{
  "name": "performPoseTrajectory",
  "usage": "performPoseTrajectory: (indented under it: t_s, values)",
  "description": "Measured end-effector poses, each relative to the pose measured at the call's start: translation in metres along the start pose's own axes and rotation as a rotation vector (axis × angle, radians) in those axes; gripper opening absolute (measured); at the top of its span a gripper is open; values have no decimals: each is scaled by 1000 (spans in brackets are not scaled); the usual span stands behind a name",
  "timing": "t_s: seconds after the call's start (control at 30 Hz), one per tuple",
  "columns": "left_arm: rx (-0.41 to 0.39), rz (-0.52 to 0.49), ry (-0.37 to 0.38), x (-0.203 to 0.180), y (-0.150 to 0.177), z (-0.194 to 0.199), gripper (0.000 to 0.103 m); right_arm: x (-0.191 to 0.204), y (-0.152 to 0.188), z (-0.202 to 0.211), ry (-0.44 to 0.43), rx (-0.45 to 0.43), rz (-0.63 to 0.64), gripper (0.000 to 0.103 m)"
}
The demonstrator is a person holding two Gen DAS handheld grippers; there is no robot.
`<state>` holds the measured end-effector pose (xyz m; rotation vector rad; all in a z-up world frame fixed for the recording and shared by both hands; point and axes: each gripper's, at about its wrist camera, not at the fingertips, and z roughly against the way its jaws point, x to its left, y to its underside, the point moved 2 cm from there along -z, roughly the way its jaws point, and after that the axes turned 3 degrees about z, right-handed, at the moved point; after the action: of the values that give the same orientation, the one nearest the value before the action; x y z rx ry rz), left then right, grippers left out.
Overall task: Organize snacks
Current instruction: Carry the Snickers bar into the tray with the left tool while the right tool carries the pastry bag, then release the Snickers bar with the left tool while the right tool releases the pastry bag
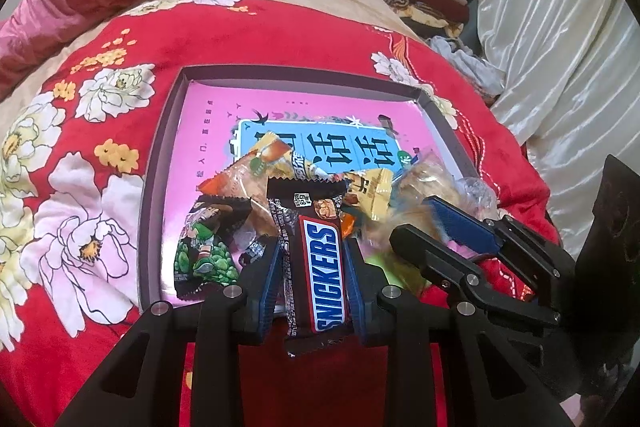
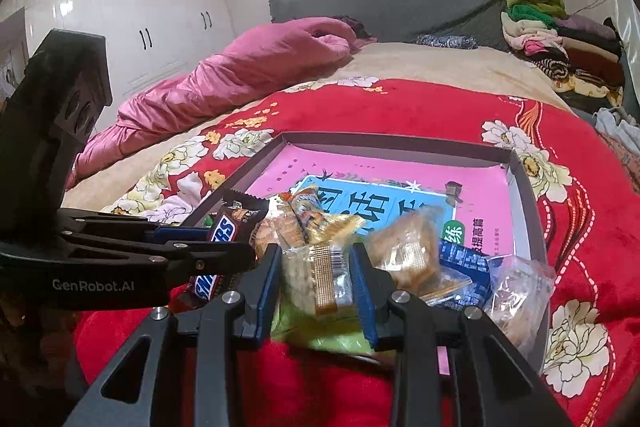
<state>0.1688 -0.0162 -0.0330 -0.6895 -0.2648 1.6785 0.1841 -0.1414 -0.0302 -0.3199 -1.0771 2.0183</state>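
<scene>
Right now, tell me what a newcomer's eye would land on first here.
First the Snickers bar, clamped lengthwise in the left claw over the near edge of the shallow pink-bottomed box. Next the clear-wrapped snack pinched in the right claw, above a jumble of wrapped snacks at the box's near end. All of it sits on a red floral blanket.

"SNICKERS" runs in white letters on a blue band along the brown chocolate bar point(image 1: 322, 275) clamped between the left fingers point(image 1: 267, 279). A small white label reading "65g" sits near that bar's far end. "GenRobot.AI" is printed in white on the black side of the left gripper point(image 2: 244, 251). Beyond the fingers, the pink box point(image 1: 168, 131) carries large Chinese characters on a blue panel, too distorted to read surely.
</scene>
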Motion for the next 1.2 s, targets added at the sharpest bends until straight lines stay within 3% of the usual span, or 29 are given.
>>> performPoseTrajectory:
  t_s: [0.83,1.2]
  values:
    - [1,1,-1,1,1,-3,32,-1,-2,13,13,-31,10,39]
    - [-4,22,-9,6,-1,-3,45,-4,-3,17,26,-47,3,40]
